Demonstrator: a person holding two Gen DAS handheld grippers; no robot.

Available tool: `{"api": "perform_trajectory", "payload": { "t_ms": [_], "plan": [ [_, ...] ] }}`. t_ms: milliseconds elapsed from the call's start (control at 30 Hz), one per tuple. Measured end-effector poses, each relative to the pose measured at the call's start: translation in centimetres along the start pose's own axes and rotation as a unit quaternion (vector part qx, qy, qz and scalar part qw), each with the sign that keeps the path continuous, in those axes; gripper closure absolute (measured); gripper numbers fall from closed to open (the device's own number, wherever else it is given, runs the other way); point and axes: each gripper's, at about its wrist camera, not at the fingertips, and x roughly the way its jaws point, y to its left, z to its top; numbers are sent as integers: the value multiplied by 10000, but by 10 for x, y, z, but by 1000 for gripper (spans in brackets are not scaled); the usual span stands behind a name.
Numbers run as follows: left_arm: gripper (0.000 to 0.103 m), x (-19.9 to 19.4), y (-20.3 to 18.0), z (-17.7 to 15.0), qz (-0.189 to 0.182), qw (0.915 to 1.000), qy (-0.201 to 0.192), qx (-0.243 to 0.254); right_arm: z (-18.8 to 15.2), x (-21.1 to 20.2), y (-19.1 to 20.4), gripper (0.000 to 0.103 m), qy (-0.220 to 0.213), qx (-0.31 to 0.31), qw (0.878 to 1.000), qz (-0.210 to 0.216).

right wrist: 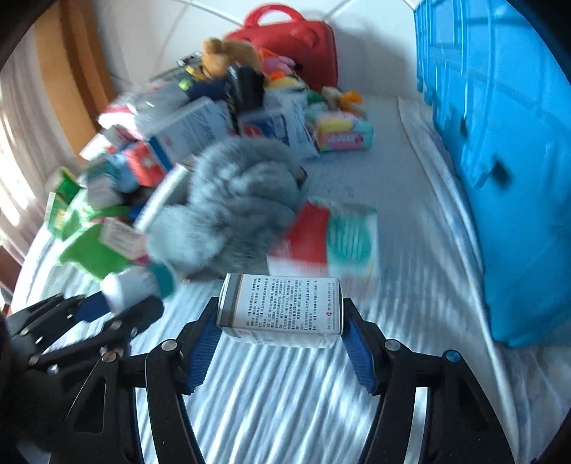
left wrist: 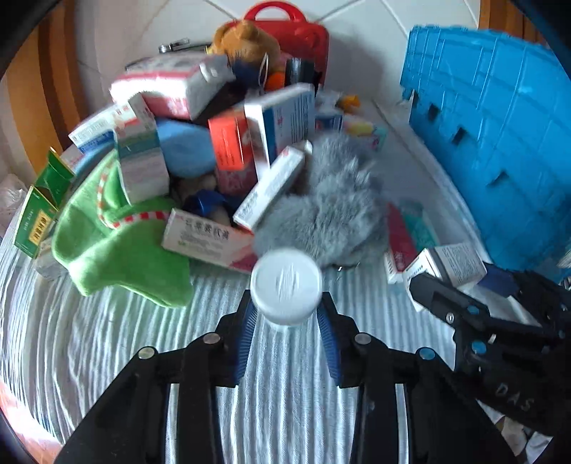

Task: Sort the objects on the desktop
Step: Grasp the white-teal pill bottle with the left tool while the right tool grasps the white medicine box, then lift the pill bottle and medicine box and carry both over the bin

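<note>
My left gripper [left wrist: 287, 310] is shut on a small bottle with a white cap [left wrist: 285, 285], held just above the striped cloth. The right wrist view shows that bottle [right wrist: 132, 285] at the lower left, blurred, in the left gripper [right wrist: 117, 298]. My right gripper [right wrist: 282, 321] is shut on a white medicine box [right wrist: 282, 307] with black print, its blue pads [right wrist: 205, 342] pressing on both ends. In the left wrist view the right gripper [left wrist: 433, 285] stands at the right with that box [left wrist: 453, 262] at its tips.
A heap of medicine boxes [left wrist: 221, 150], a green cloth [left wrist: 117, 250] and a grey plush toy [left wrist: 328, 214] lies ahead. A blue crate [left wrist: 499, 142] stands on the right. A red case [left wrist: 296, 32] and a brown teddy [left wrist: 246, 39] sit at the back. A red-green packet [right wrist: 328, 235] lies near.
</note>
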Motion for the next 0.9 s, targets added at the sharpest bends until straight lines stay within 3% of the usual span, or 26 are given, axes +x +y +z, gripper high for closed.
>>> {"api": "perform_trajectory", "payload": {
  "t_ms": [300, 500, 733, 900],
  "plan": [
    [69, -50, -6, 37, 59, 9975, -691, 102, 37, -70, 13, 39, -926, -287, 9953, -74],
    [69, -95, -13, 72, 116, 9906, -1347, 214, 62, -120, 19, 39, -1583, -468, 9862, -99],
    [69, -153, -49, 119, -33, 9736, -2239, 439, 100, -194, 11, 39, -2627, -679, 9613, -470],
    [69, -181, -101, 151, -307, 9616, -2647, 658, 119, -241, -29, 39, -3161, -434, 9436, -886]
  ]
}}
